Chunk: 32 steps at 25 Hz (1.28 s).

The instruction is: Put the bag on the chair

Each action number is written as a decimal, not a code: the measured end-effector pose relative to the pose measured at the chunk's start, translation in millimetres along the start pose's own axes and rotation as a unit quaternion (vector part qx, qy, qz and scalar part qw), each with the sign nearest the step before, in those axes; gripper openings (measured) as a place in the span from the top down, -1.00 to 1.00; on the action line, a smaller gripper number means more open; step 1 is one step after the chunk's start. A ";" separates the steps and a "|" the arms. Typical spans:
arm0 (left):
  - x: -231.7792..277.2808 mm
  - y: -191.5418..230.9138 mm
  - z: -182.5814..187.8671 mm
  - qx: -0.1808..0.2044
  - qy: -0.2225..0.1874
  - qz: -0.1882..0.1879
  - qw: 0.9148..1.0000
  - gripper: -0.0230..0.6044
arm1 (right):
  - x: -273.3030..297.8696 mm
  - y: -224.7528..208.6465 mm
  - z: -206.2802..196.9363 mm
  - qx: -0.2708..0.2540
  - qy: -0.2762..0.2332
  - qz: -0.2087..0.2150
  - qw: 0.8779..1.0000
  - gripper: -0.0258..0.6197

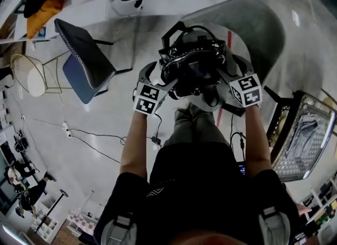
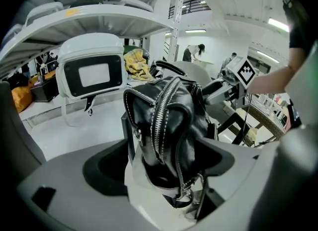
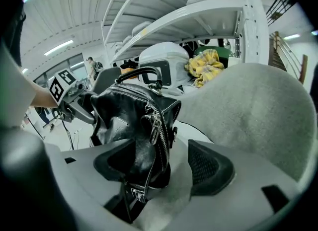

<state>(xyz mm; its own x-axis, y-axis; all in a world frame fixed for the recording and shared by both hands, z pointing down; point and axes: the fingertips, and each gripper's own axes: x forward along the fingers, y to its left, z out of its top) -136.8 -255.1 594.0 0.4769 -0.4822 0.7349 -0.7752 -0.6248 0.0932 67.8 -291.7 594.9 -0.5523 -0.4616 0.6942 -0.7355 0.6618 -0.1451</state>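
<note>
A black leather bag (image 1: 192,62) with silver zips and a loop handle stands on the seat of a grey shell chair (image 1: 253,22). In the head view my left gripper (image 1: 164,75) and right gripper (image 1: 227,66) flank it from either side. The left gripper view shows the bag (image 2: 169,125) between that gripper's (image 2: 164,175) wide jaws, with pale seat showing between the left pad and the leather. In the right gripper view the bag (image 3: 134,125) leans by the left pad of that gripper (image 3: 164,170), and the right pad stands clear of it. The chair back (image 3: 248,111) rises behind.
A dark office chair (image 1: 84,62) and a wire chair (image 1: 29,72) stand to the left, with cables (image 1: 79,133) on the floor. A wire cart holding cloth (image 1: 305,133) is at the right. Behind the chair, white shelving carries a white helmet-like device (image 2: 92,73) and yellow cloth (image 2: 136,61).
</note>
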 end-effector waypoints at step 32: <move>-45.8 -102.9 27.9 -0.036 -0.023 -0.033 0.999 0.87 | -72.1 74.2 12.4 0.081 -0.073 -0.022 0.994 0.76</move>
<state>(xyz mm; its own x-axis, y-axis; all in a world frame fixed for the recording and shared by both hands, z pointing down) -67.3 -185.8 532.0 0.5445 -0.4708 0.6942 -0.7687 -0.6113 0.1884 48.2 -216.6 525.4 -0.5599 -0.5768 0.5948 -0.8077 0.5400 -0.2367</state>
